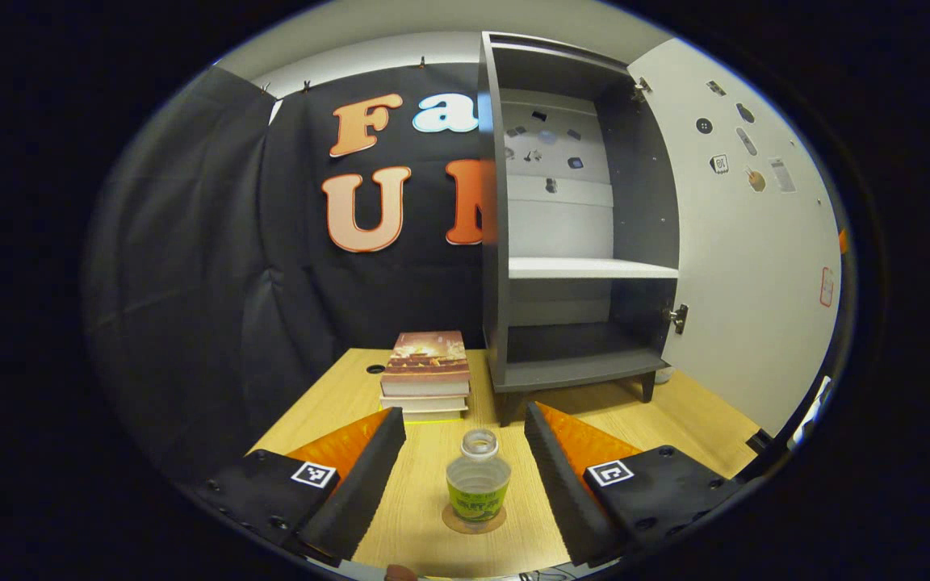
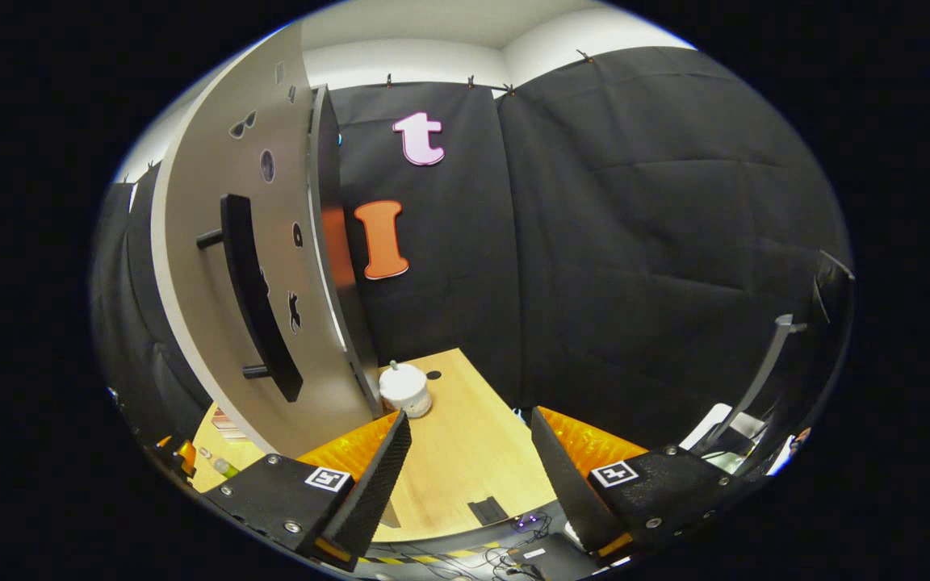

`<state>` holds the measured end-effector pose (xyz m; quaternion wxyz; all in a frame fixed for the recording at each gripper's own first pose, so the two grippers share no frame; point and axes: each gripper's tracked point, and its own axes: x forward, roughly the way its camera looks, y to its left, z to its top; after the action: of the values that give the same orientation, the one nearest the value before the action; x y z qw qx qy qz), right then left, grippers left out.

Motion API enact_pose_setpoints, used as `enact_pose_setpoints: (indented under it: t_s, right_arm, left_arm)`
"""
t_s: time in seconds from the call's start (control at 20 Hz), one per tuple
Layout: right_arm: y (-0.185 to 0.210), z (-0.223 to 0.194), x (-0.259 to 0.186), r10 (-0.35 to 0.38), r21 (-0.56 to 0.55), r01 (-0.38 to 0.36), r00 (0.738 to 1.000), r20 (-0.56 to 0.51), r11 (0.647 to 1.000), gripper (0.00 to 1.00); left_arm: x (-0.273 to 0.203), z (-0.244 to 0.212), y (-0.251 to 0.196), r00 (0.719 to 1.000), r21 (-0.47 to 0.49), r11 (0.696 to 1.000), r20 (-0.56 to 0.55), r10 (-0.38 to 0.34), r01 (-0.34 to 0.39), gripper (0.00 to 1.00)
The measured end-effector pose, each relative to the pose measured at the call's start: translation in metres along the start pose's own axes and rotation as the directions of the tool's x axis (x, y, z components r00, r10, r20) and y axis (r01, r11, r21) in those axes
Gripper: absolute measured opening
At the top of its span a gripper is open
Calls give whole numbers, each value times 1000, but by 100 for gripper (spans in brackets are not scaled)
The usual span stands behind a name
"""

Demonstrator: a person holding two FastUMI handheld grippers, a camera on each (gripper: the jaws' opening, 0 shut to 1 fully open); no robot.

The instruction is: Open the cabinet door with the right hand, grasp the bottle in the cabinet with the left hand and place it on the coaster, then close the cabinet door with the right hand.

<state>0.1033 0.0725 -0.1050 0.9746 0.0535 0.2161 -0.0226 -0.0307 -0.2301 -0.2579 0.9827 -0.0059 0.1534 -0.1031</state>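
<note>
now bottle (image 1: 477,482) upright on coaster (image 1: 474,520), both grippers (image 1: 465,476) (image 2: 465,476) apart w/ room; door (image 2: 271,307) open.

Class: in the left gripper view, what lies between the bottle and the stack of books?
Only bare tabletop lies between the bottle and the books, in the left gripper view.

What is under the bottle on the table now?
A round coaster lies under the bottle. Its rim shows around the bottle's base; its middle is covered by the bottle. The left gripper is open around it, jaws apart.
</note>
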Motion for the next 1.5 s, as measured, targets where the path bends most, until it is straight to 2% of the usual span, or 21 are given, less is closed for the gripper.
enact_pose_setpoints:
  t_s: [0.05,0.1,0.15,0.2,0.25,0.3,0.35,0.4,0.45,0.5,0.55,0.7,0.95,1.0,1.05,1.1,1.3,1.35,1.4,1.5]
  right_arm:
    - [4,-1,1,15,13,-15,1000,-6,1000,93]
    - [9,-2,2,30,21,-30,1000,-9,999,98]
    - [11,-3,5,41,22,-41,999,-12,999,93]
    - [14,-4,8,53,20,-52,999,-14,998,98]
    - [16,-5,10,65,17,-64,998,-16,998,98]
    - [19,-6,11,79,16,-78,997,-17,997,93]
    - [22,-4,12,94,12,-94,995,-16,996,98]
    - [24,-3,13,102,6,-102,995,-13,995,93]
    - [27,-2,16,111,-4,-111,994,-9,994,99]
    - [29,0,17,118,-15,-118,993,-4,993,93]
    - [32,0,22,129,-26,-129,992,-3,991,93]
    - [39,-3,24,161,-44,-161,987,-15,986,93]
    - [47,-3,24,172,-68,-173,985,-22,983,93]
    - [46,-3,25,159,-73,-160,987,-16,984,99]
    - [44,-1,23,142,-79,-142,990,-7,987,92]
    - [42,0,24,124,-83,-123,992,5,989,92]
    - [48,0,22,86,-77,-85,996,22,993,90]
    - [51,0,20,82,-75,-80,996,25,994,99]
    - [55,-1,19,83,-75,-81,996,26,994,89]
    - [65,-4,18,94,-79,-91,995,26,993,89]
  left_arm:
    - [-6,15,1,1000,10,1000,6,3,-3,97]
    - [-11,29,2,1000,21,1000,2,8,-8,94]
    - [-17,47,1,1000,39,999,8,13,-14,100]
    - [-23,66,2,1000,57,998,23,19,-20,94]
    - [-27,84,2,999,77,997,36,23,-25,94]
    - [-31,100,4,998,96,995,48,32,-36,100]
    - [-36,113,4,997,106,993,61,37,-43,95]
    - [-40,127,4,996,107,993,74,40,-48,98]
    - [-42,141,5,995,109,993,92,43,-53,99]
    - [-45,154,5,992,120,991,116,49,-63,99]
    - [-46,164,5,989,140,987,139,57,-76,98]
    - [-39,164,-3,986,165,983,155,53,-79,99]
    - [-23,147,-4,995,98,995,103,16,-26,98]
    - [-21,148,0,995,96,995,104,13,-24,98]
    - [-18,150,5,994,101,995,108,11,-22,98]
    - [-15,152,10,994,106,994,109,4,-15,95]
    - [-3,163,33,993,55,997,106,-56,50,98]
    - [-1,170,41,992,36,997,110,-68,65,98]
    - [1,178,51,990,14,997,118,-77,76,95]
    - [-2,195,64,986,-1,997,145,-77,78,97]
